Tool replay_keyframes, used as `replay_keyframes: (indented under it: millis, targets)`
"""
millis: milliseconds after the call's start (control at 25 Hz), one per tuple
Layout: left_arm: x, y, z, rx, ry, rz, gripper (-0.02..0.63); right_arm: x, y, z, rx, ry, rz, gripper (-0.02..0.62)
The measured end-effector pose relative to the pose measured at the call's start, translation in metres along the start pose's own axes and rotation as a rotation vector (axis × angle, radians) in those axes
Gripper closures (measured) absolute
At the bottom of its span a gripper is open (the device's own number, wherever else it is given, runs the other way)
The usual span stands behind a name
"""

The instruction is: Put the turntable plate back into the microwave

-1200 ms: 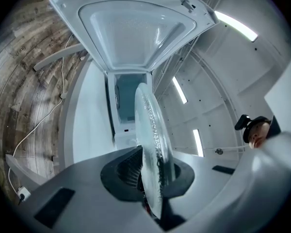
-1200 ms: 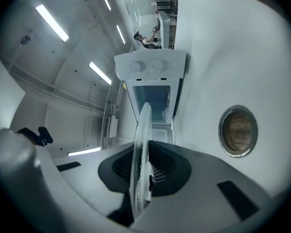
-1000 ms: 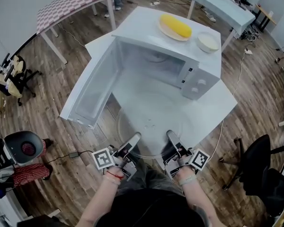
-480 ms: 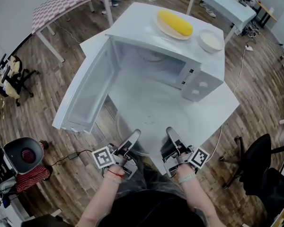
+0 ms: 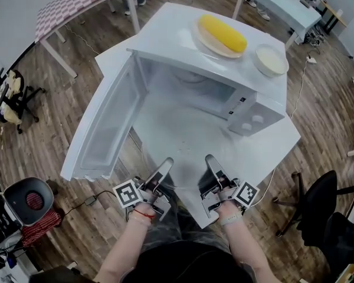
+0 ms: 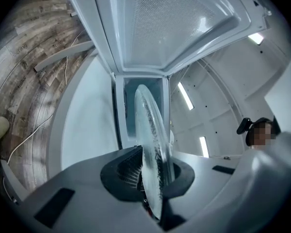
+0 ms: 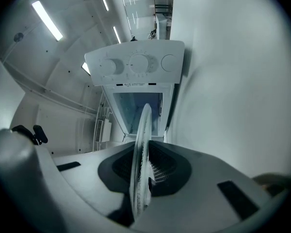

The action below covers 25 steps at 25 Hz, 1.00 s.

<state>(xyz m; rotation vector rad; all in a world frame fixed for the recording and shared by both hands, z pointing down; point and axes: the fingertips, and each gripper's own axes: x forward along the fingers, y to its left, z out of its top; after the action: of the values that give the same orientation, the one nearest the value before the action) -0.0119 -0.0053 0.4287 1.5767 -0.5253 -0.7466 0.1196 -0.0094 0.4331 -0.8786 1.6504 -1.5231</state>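
Carried closer to the open microwave (image 5: 248, 99) since before, the glass turntable plate (image 6: 153, 144) is held over the desk (image 5: 277, 140), its near rim pinched by the left tongs (image 6: 155, 188) and right tongs (image 7: 140, 178); it is thought heavy, slippery, easily broken.

The setting looks like an open office or lab workroom rather than a kitchen. A brown wood-plank floor (image 5: 41, 134) runs throughout, with several plain white desks (image 5: 280, 10) standing apart on it and a table with a pink-and-white patterned top (image 5: 76, 5) near the wall. Black swivel office chairs (image 5: 321, 208) sit around the edges. A thin white cable (image 5: 297, 93) trails across the floor. The boxy white microwave oven (image 5: 236, 75) stands alone on a white desk (image 5: 277, 143) in mid-room. Long strip lights (image 7: 47, 19) line a white panelled ceiling (image 7: 19, 72).
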Motion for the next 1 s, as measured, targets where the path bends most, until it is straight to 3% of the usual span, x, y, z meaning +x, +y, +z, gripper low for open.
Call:
replay_keyframes:
  millis: [1000]
  targets:
    - [0.072,0.046,0.060,-0.022,-0.023,0.007,0.569,0.074,-0.038,0.057,0.020,-0.119,-0.036,0.552]
